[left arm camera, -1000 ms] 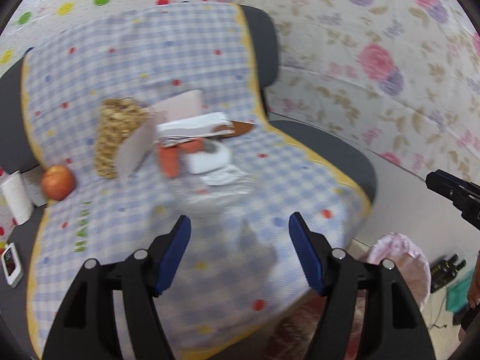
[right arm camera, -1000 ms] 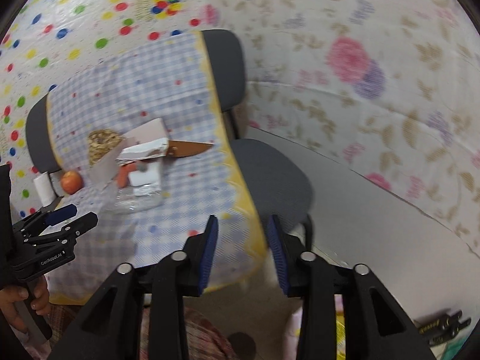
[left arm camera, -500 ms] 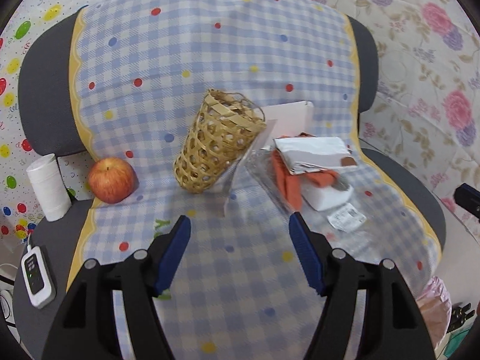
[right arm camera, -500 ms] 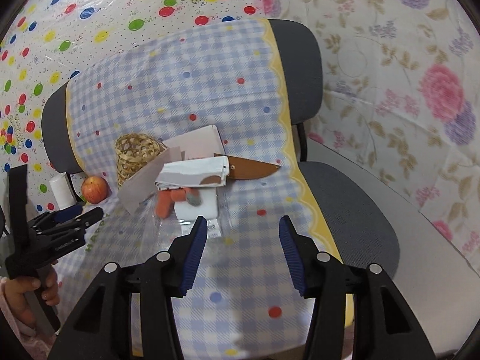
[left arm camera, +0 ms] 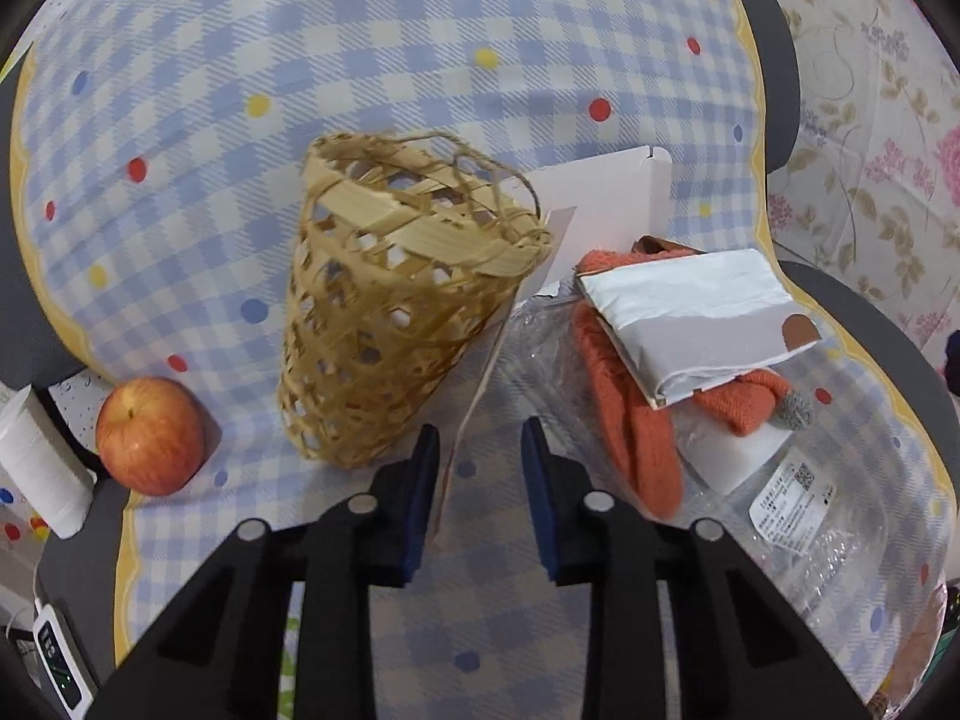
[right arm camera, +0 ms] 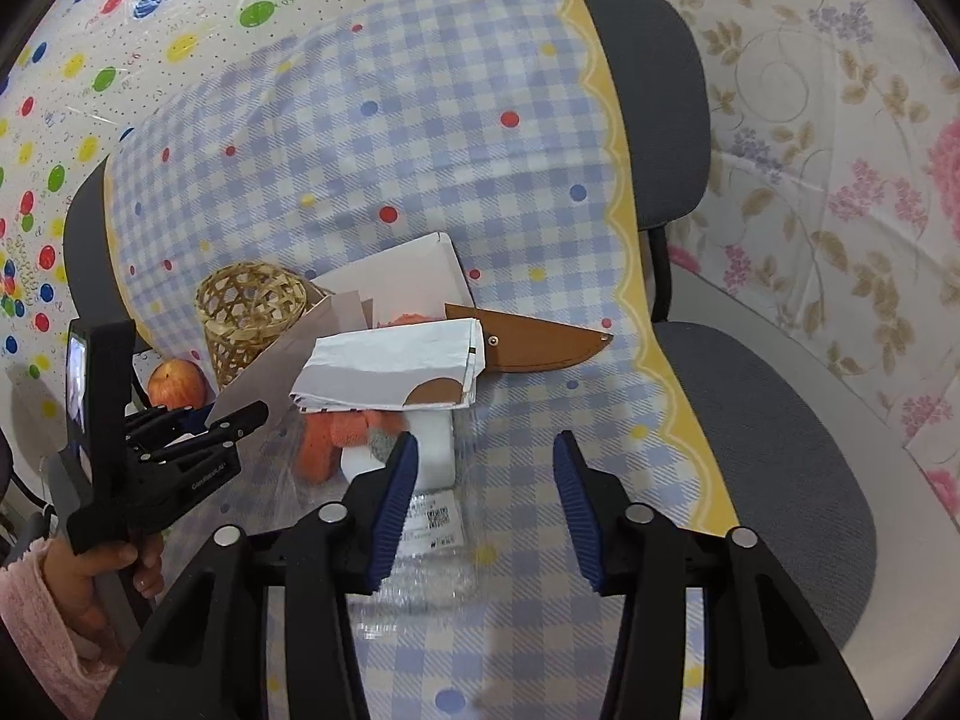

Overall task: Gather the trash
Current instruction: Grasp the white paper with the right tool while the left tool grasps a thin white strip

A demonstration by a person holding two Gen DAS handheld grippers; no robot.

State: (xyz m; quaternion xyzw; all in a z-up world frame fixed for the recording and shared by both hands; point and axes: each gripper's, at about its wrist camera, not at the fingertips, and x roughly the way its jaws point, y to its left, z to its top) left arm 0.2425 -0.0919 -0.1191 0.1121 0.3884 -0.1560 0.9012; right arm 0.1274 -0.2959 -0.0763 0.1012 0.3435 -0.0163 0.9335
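A woven bamboo basket (left arm camera: 384,312) stands tilted on a chair covered with a blue checked cloth (left arm camera: 360,60). A thin cardboard flap (left arm camera: 480,384) leans against it and its edge lies between the narrowed jaws of my left gripper (left arm camera: 477,450), which are not closed on it. Right of it lie a white paper packet (left arm camera: 690,312), an orange knitted piece (left arm camera: 624,420) and a clear plastic bag with a label (left arm camera: 792,498). My right gripper (right arm camera: 480,504) is open above the clear bag (right arm camera: 432,540). The left gripper (right arm camera: 198,420) shows in the right wrist view by the flap (right arm camera: 282,354).
A red apple (left arm camera: 150,435) and a white roll (left arm camera: 36,468) sit left of the basket. A brown leather sheath (right arm camera: 540,342) lies behind the packet (right arm camera: 390,372). A white box lid (right arm camera: 402,276) stands behind. The basket (right arm camera: 252,312) and apple (right arm camera: 177,384) show at left.
My left gripper moved in close to the basket and flap and its jaws narrowed. My right gripper moved forward over the seat and opened wider.
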